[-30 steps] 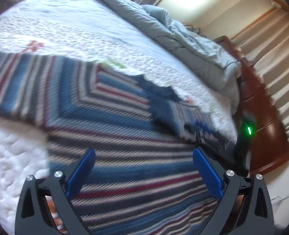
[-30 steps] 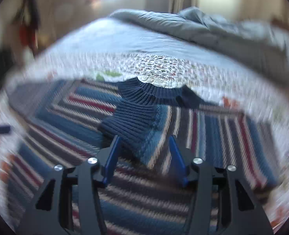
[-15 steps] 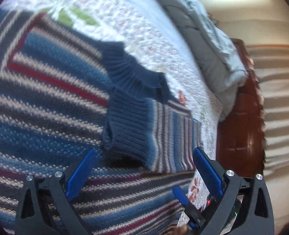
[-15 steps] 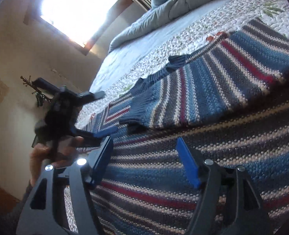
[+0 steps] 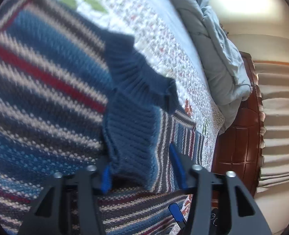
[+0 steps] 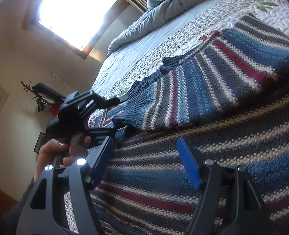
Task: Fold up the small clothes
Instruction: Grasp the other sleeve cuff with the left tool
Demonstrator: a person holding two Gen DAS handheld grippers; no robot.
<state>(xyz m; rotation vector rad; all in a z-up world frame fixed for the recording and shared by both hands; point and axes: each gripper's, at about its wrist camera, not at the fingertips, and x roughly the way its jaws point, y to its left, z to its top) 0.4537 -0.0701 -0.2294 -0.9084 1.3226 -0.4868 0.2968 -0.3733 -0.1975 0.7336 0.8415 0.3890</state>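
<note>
Straddling the navy ribbed cuff (image 5: 130, 137) of the folded-in sleeve, your left gripper (image 5: 142, 166) has its blue pads apart on either side of the knit, not yet closed on it, while your left hand (image 6: 56, 154) wraps the handle from below. Your right gripper (image 6: 148, 160) hovers low over the striped sweater (image 6: 213, 137), pads spread wide and holding nothing. Beyond, the sweater lies flat on the floral quilt (image 6: 164, 39), a grey-blue duvet (image 5: 218, 45) bunched at the far side; no readable writing anywhere.
</note>
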